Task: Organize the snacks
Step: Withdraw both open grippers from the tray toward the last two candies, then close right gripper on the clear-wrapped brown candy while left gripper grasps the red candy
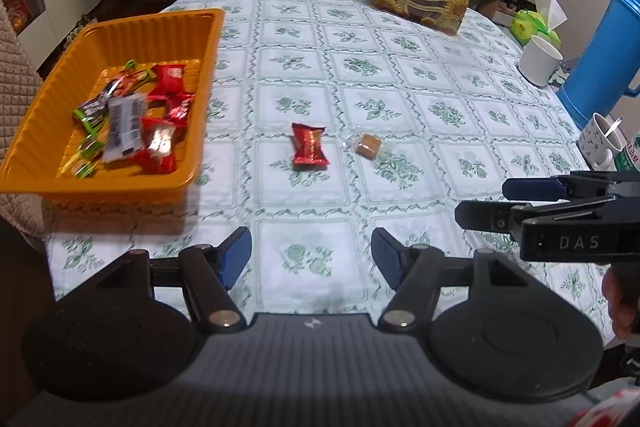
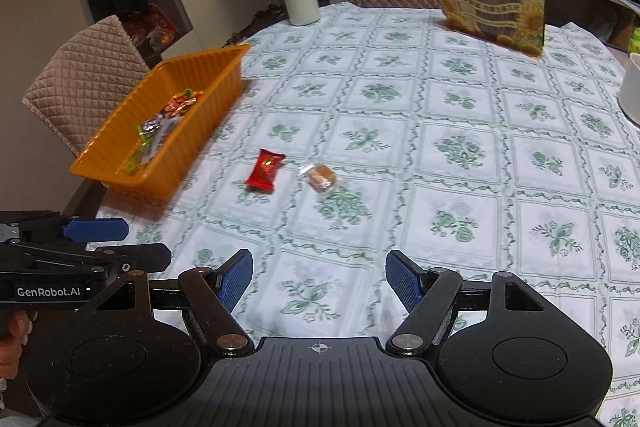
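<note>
Both grippers hang above the tablecloth point(image 1: 400, 75) with jaws apart and nothing between them: the left gripper point(image 1: 311, 255), the right gripper point(image 2: 319, 277) beside it. Ahead of them, right of the orange tray point(image 1: 208, 39), lie a red candy point(image 1: 307, 147) and, just beyond it, a brown candy point(image 1: 367, 145). More wrapped snacks point(image 1: 132, 119) fill the tray.

Left gripper point(image 1: 312, 253) tilted down, jaws apart, nothing between them, right gripper point(image 2: 319, 277) at its 3 o'clock, tilted down, jaws wide and empty
</note>
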